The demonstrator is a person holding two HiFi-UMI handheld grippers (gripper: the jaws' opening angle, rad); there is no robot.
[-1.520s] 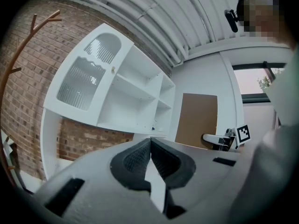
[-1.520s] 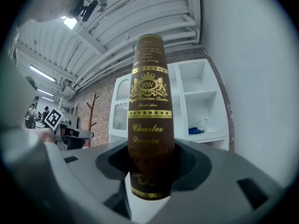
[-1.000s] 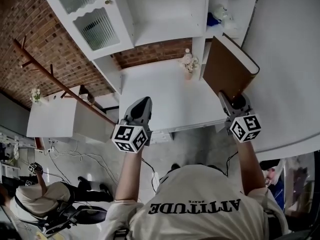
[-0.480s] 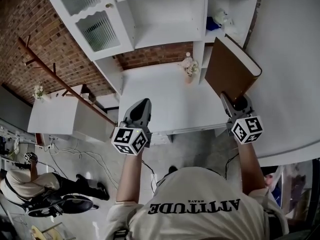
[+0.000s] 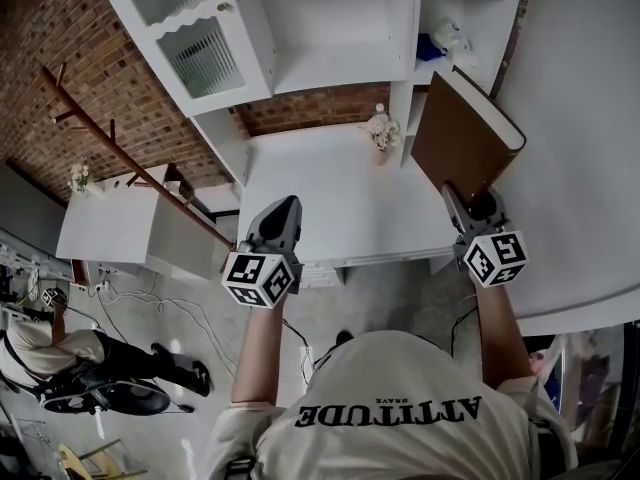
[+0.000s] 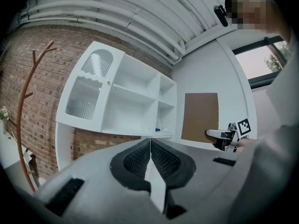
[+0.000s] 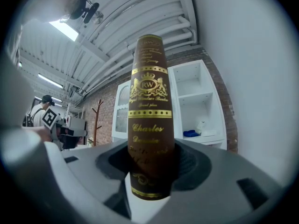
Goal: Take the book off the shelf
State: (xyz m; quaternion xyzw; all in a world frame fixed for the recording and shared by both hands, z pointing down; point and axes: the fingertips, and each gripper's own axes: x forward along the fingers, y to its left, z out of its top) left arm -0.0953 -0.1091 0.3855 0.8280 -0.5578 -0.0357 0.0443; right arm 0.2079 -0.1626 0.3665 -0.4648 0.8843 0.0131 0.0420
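The brown spine of the book [image 7: 148, 120] carries gold lettering: the initials "RW" in a crest near the top and, lower down, "Charles". The other script lines are too blurred to read. The person's shirt [image 5: 390, 413] bears "ATTITUDE" in dark capitals, upside down in the head view; the smaller word beside it is illegible.

Head view down, others level, sharing shelf [image 6: 133, 107]

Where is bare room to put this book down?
Bare: the white desk top, from the left gripper to the brick wall, and the wide middle shelf. Crowded: the flower vase at the desk's back right; the narrow shelf holding a blue item and white toy.
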